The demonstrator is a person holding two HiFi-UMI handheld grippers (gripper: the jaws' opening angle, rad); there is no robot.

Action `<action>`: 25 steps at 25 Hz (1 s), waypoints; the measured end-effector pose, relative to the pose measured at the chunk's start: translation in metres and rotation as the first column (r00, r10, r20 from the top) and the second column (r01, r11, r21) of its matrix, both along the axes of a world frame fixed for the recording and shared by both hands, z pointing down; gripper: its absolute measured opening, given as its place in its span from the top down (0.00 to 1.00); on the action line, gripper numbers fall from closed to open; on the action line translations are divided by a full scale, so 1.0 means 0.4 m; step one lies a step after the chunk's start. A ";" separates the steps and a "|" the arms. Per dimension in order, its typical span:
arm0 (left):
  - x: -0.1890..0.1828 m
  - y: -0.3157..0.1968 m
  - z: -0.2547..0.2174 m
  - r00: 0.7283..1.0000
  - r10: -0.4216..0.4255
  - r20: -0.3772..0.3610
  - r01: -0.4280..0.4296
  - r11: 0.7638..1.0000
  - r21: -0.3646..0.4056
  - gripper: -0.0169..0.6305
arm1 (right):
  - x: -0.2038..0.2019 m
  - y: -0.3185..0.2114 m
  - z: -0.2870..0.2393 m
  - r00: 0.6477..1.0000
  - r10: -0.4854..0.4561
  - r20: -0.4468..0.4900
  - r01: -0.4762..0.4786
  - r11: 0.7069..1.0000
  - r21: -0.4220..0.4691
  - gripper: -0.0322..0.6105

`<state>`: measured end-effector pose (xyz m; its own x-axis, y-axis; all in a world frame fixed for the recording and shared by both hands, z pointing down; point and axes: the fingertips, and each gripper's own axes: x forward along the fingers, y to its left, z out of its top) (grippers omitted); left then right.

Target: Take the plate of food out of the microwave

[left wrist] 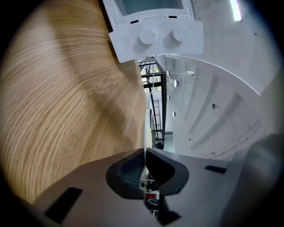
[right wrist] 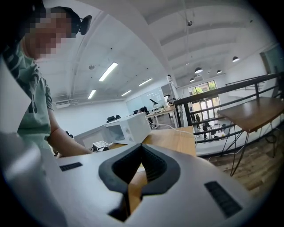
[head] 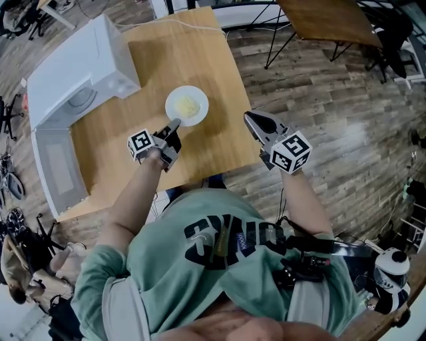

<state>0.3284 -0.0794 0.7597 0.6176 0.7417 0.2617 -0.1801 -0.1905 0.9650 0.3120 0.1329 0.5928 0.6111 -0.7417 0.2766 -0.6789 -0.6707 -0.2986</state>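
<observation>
Our left claw (head: 176, 124) grips the plate's (head: 199, 94) rim over the bench (head: 200, 53); our right claw (head: 251, 120), clenched and empty, hangs near the bench's edge.

A light wooden table (head: 216, 60) with a pale grain stands on a grey-brown wood-plank floor (head: 346, 113). Along the table's far edge trails a thin white cable (head: 174, 22). Beyond its far right corner is a darker brown wooden table (head: 326, 20) on thin black metal legs (head: 279, 43). Behind that runs a black metal railing (right wrist: 222, 95). Off the light table's far left corner are black office chairs (head: 26, 20). Well off its near right side sits a black-and-white panda toy (head: 389, 266).
</observation>
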 end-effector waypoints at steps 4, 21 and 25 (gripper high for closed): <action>0.038 0.019 0.017 1.000 0.000 -0.002 0.000 1.000 0.022 0.95 | 0.002 0.026 0.012 1.000 0.008 0.002 -0.008 1.000 0.007 0.94; 0.089 0.040 0.166 0.991 -0.016 0.131 -0.008 0.983 0.181 0.95 | -0.039 0.125 0.069 0.998 0.046 0.037 -0.047 0.999 0.016 0.94; 0.086 0.041 0.192 0.982 0.012 0.189 -0.071 0.949 0.307 0.93 | -0.047 0.132 0.073 0.998 0.055 0.041 -0.056 0.998 0.024 0.94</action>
<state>0.3629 -0.0630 0.8364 0.5076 0.6292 0.5886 -0.3331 -0.4866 0.8076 0.2933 0.1856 0.6220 0.6403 -0.7138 0.2839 -0.6276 -0.6992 -0.3425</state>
